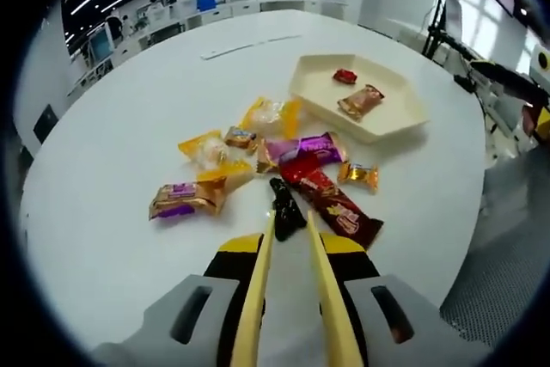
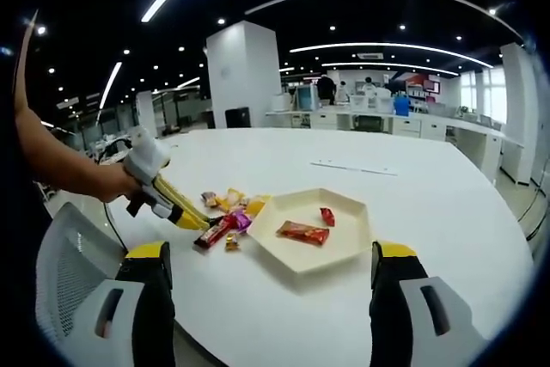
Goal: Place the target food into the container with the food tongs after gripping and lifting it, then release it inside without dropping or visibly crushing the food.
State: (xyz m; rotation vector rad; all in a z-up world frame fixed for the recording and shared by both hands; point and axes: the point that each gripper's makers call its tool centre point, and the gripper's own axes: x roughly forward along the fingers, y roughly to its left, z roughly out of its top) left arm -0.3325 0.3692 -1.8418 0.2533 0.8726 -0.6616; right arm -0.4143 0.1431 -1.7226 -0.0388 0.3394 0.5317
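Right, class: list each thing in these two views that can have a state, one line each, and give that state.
left gripper: tongs closing around a black wrapped sweet, not lifted
black wrapped sweet: on the table, between the tong tips
right gripper: open, empty
container: upright, holding two wrapped snacks
red candy: inside container
brown snack packet: inside container
loose snacks: scattered on table, outside container

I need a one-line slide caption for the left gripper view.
Yellow tongs close around a black-wrapped snack near the cream tray.
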